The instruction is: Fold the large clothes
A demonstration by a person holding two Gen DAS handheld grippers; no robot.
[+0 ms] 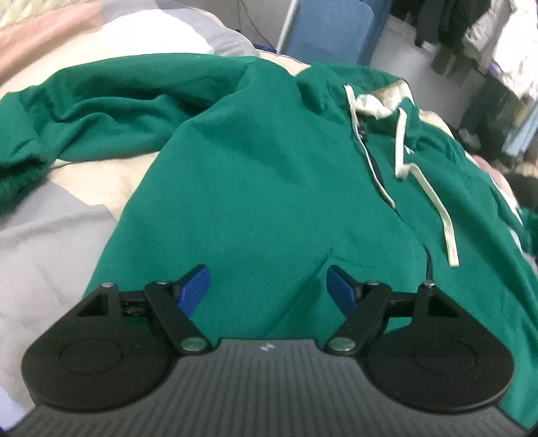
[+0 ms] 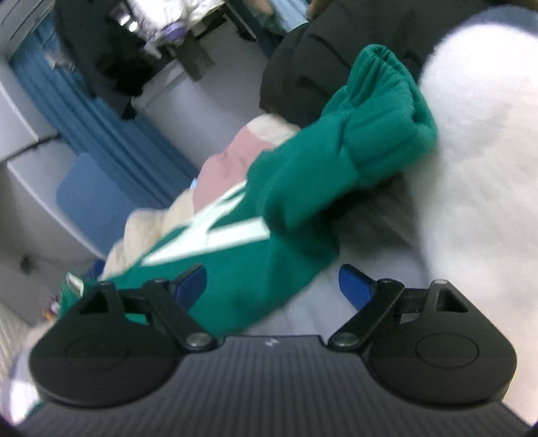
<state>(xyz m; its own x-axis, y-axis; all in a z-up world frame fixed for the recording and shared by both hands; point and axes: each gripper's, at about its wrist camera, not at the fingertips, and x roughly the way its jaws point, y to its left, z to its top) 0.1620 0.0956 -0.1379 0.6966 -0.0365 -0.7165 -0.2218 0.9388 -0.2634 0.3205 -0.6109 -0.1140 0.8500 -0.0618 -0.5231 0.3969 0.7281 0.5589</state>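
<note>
A green hoodie (image 1: 255, 174) lies spread on the bed, with white drawstrings (image 1: 420, 168) and a zip running down its front. One sleeve (image 1: 77, 111) stretches out to the left, its cuff at the far left edge. My left gripper (image 1: 267, 285) hovers over the lower front panel, open, with only flat cloth below the blue pads. In the right wrist view the other sleeve (image 2: 336, 161) runs up to a ribbed cuff (image 2: 383, 74), beside white lettering (image 2: 215, 232). My right gripper (image 2: 272, 285) is open over that sleeve's base, and its pads do not press on it.
The bed cover (image 1: 50, 242) has grey, cream and pink patches. A blue chair (image 1: 333, 30) stands beyond the bed, and hanging clothes (image 1: 470, 37) fill the back right. A black garment (image 2: 319, 60) and a white fluffy mass (image 2: 477, 151) lie by the sleeve cuff.
</note>
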